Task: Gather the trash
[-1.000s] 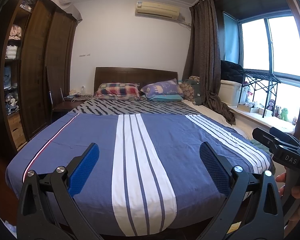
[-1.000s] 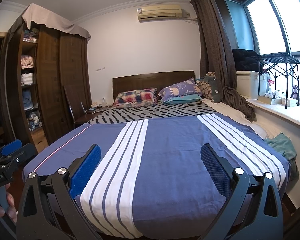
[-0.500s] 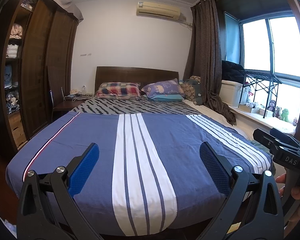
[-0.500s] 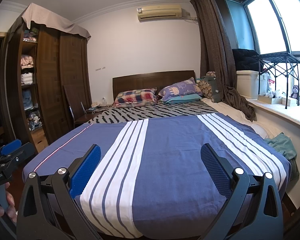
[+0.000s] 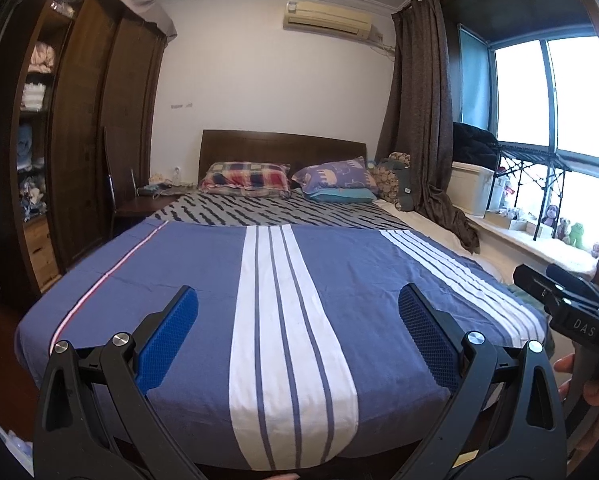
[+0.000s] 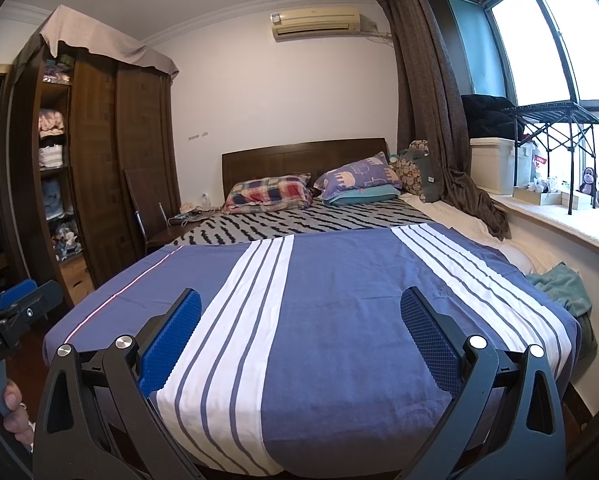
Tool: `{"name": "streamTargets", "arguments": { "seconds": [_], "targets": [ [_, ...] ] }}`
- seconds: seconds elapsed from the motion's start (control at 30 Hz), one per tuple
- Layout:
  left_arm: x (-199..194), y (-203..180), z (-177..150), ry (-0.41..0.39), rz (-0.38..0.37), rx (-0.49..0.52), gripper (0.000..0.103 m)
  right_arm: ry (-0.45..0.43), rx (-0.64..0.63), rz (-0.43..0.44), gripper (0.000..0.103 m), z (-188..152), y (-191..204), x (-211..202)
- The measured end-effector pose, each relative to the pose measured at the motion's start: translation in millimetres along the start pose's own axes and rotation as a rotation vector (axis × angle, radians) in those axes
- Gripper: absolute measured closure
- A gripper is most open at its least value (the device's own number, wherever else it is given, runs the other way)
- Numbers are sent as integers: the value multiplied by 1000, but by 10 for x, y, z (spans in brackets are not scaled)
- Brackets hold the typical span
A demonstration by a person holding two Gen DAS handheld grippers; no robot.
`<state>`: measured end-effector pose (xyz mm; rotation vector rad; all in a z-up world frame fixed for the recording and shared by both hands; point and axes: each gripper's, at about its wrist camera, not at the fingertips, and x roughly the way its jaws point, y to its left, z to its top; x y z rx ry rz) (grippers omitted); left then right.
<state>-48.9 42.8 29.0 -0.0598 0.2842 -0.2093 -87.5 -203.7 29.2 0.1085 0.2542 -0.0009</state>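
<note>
Both grippers — left gripper (image 5: 297, 312), right gripper (image 6: 299, 316) — agape over bed (image 5: 203, 280).

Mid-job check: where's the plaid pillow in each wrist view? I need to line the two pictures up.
Left wrist: the plaid pillow lies just left of centre, against the headboard.
Right wrist: the plaid pillow lies left of centre, lower in the frame, against the headboard.
Shared landmark: the air conditioner high on the wall above the bed.

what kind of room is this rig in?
A lived-in home bedroom: a double bed with two pillows against a wooden headboard, a tall wardrobe stacked with folded clothes, and a wall air conditioner beside a curtained window.
</note>
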Motion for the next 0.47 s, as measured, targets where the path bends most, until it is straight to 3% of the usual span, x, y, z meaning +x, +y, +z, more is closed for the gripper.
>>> {"name": "streamTargets", "arguments": {
  "seconds": [0.47],
  "targets": [
    [30,-2,-3,-2,17,-3,8,11,6,-3,3,-47,8,30]
  ]
}}
